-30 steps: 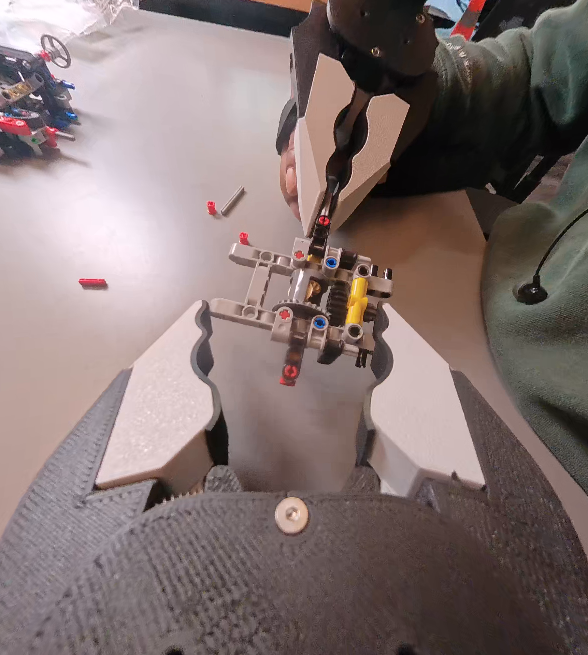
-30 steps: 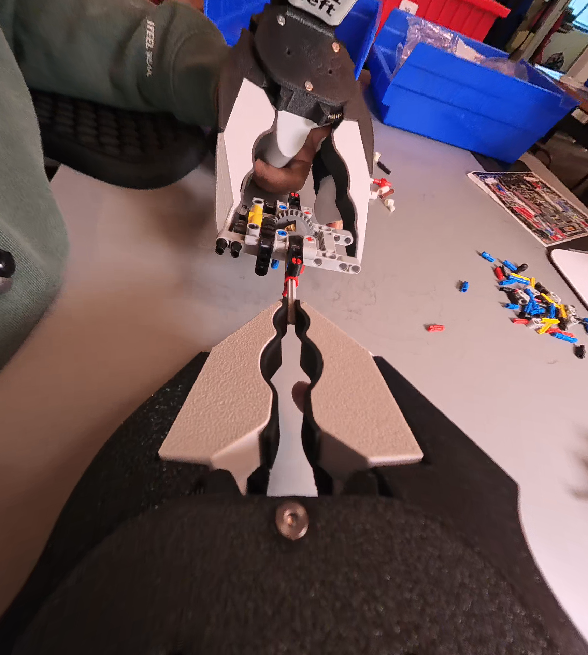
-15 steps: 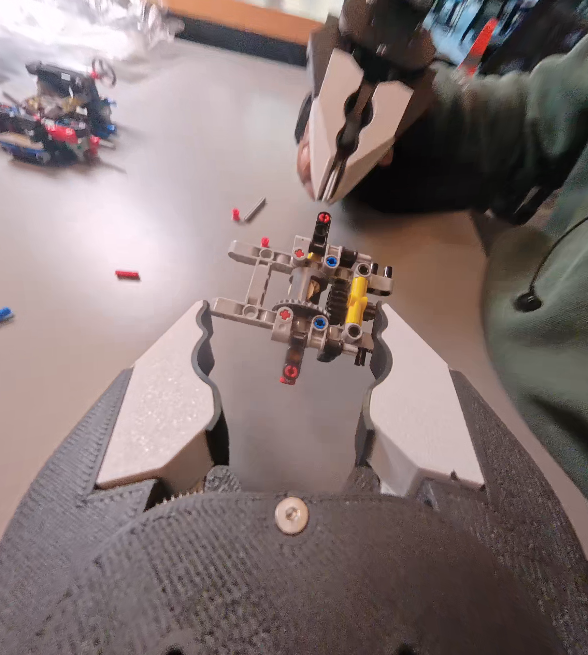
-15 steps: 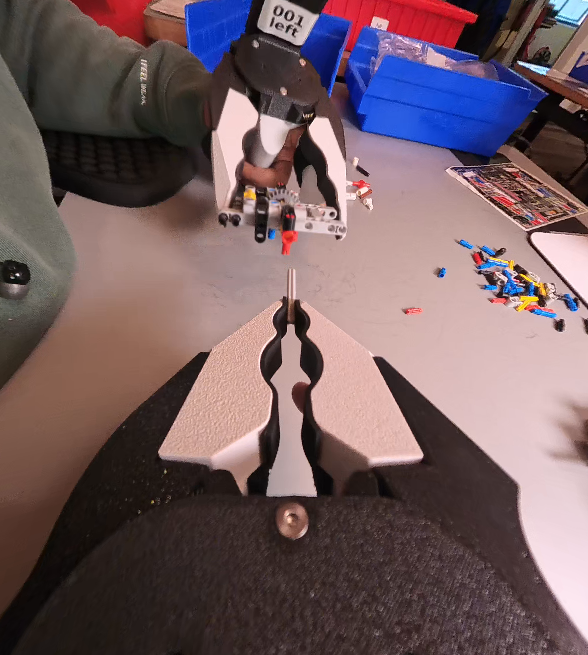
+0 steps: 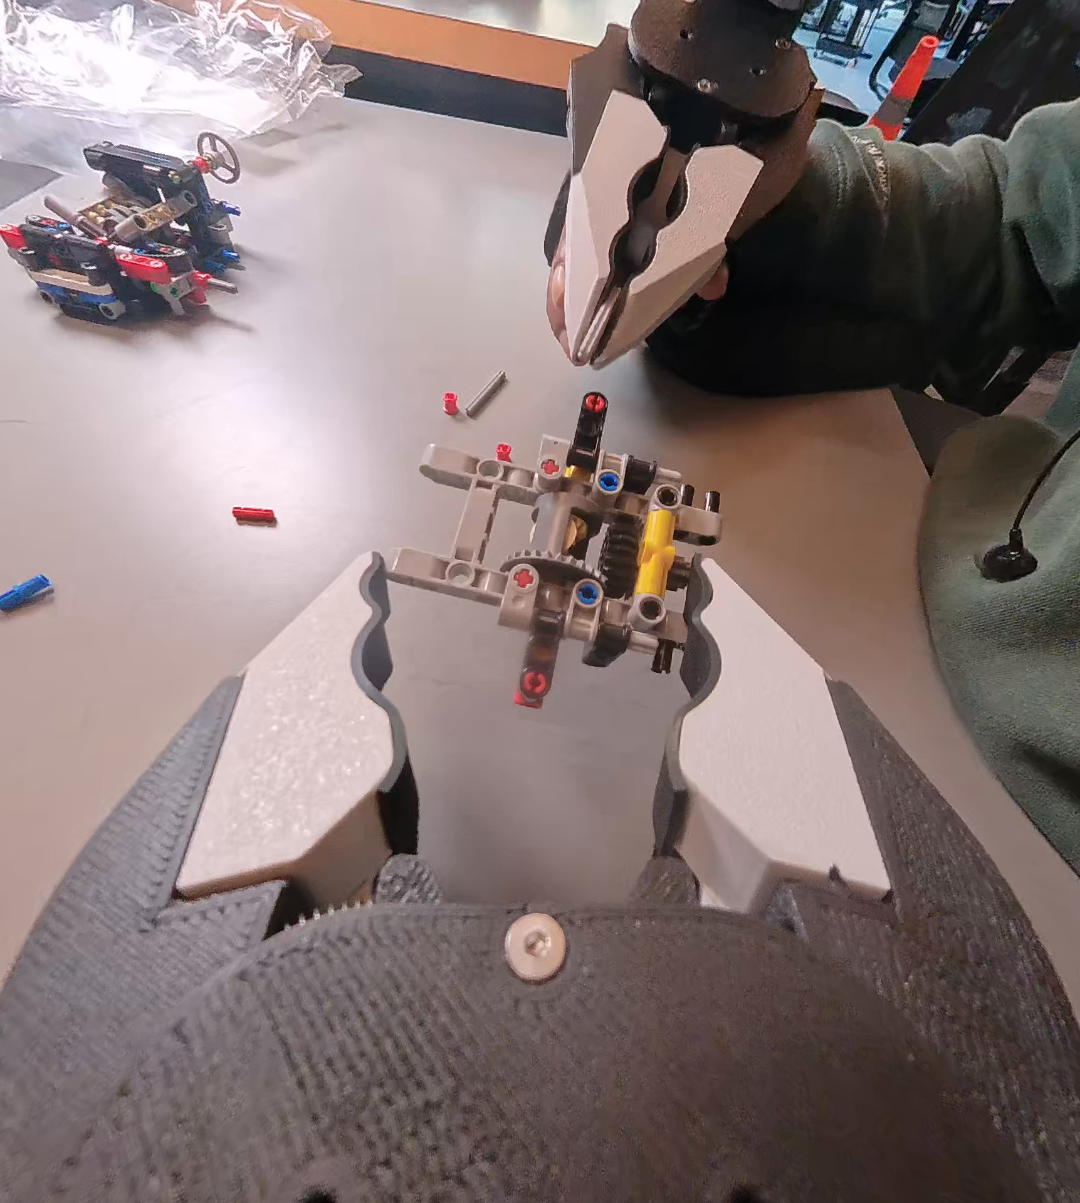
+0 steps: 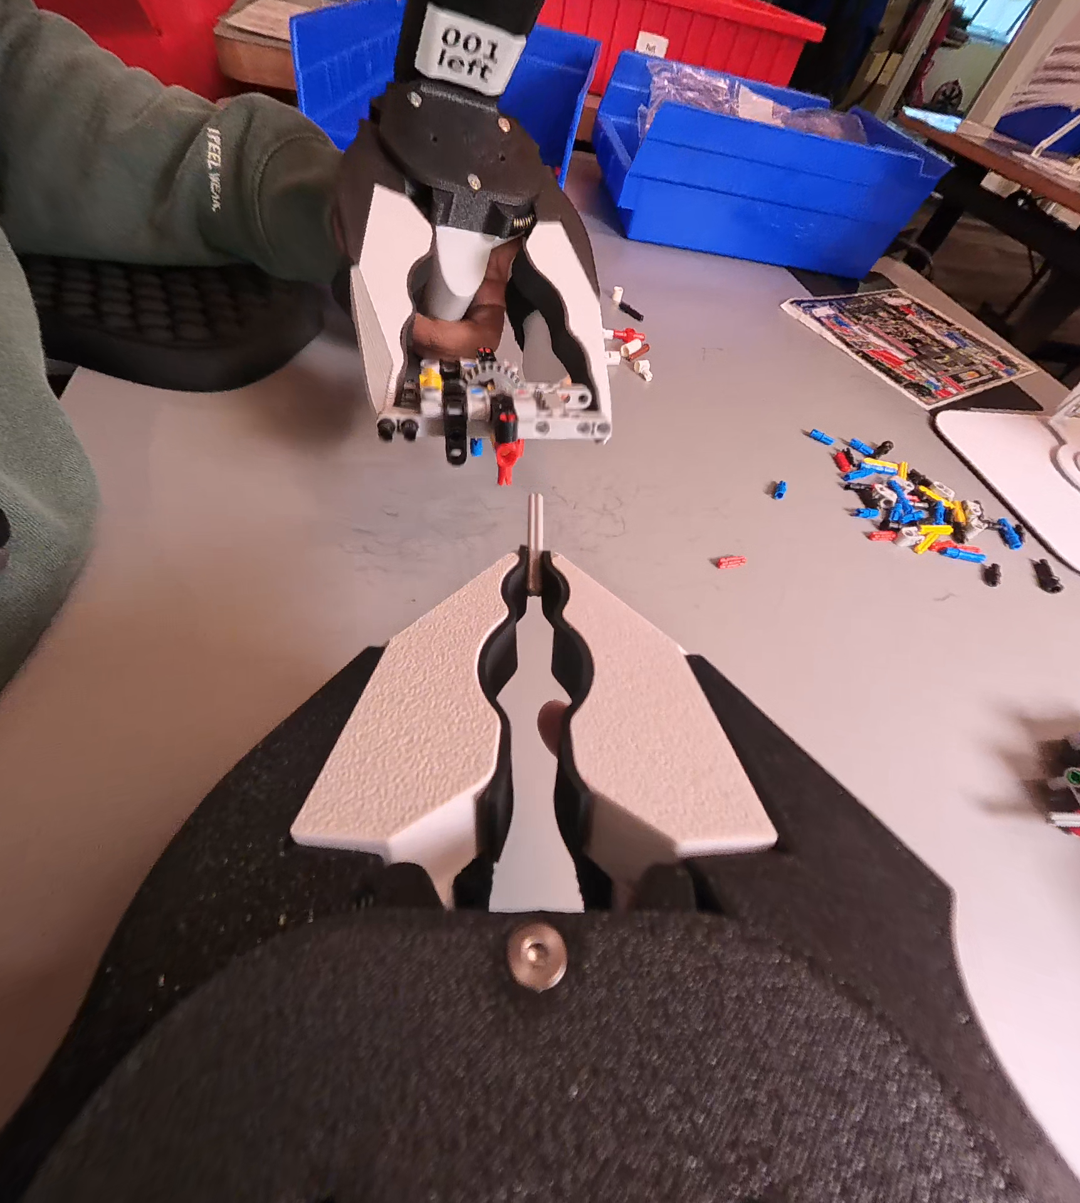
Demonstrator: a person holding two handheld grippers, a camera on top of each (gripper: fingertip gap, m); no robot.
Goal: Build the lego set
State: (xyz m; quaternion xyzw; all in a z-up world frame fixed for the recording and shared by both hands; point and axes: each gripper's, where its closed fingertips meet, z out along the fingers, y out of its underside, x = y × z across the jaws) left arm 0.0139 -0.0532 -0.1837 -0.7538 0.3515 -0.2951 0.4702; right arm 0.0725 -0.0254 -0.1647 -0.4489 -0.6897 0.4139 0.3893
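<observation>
The left wrist camera is looking along the left gripper [image 5: 537, 625] from close behind and above, facing the counter [image 5: 329, 273] edge where the person's sleeve is resting. The right wrist camera is looking along the right gripper [image 6: 534, 573] the opposite way, toward the far edge with blue bins [image 6: 765, 176]. Both are sharing the held Lego gear assembly [image 5: 563, 553] and the opposing gripper.
</observation>
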